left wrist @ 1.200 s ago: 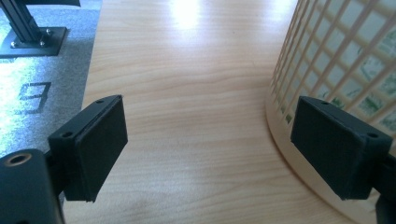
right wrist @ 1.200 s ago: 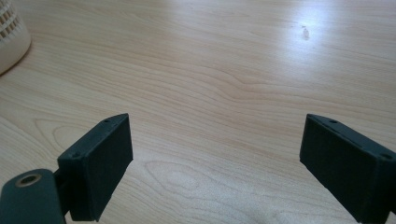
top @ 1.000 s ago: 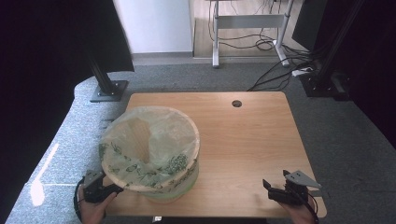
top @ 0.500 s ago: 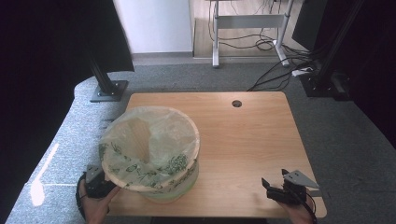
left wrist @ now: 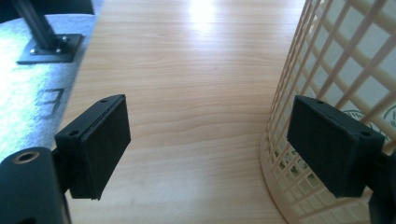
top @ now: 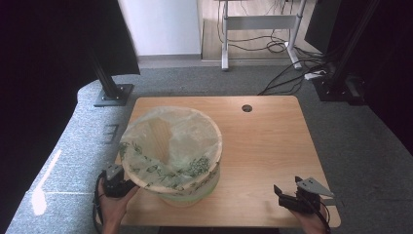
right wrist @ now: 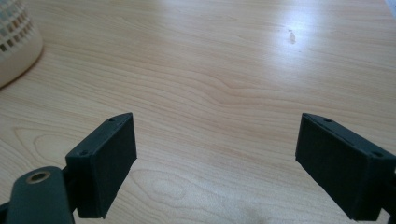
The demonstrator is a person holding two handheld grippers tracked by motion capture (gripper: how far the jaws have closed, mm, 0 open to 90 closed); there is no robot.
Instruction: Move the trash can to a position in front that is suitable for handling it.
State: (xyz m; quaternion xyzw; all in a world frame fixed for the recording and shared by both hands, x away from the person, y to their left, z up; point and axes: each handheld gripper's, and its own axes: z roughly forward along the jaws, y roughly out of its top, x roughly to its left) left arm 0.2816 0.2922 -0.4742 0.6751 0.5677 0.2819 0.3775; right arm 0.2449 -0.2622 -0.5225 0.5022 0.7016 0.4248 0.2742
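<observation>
Here the left gripper (top: 118, 185), jaws apart and empty, sits low beside the cream lattice plastic basket lined with a leaf-printed clear bag (top: 170, 151) near the front left corner of the wooden table (top: 272, 141). The right gripper (top: 292, 200) rests open by the front right corner. It looks like an approach, and next comes closing on the lattice wall or bag rim; the basket's overhang hides the left jaws from above.

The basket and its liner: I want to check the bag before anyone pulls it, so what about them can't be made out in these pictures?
- High view: the translucent bag veils the basket floor, so any contents are unclear.
- High view: the print on the bag's folded edge is too small to read.
- Left gripper view: the frame edge cuts off the basket's rim.
- Right gripper view: just a cropped corner of the base.
</observation>
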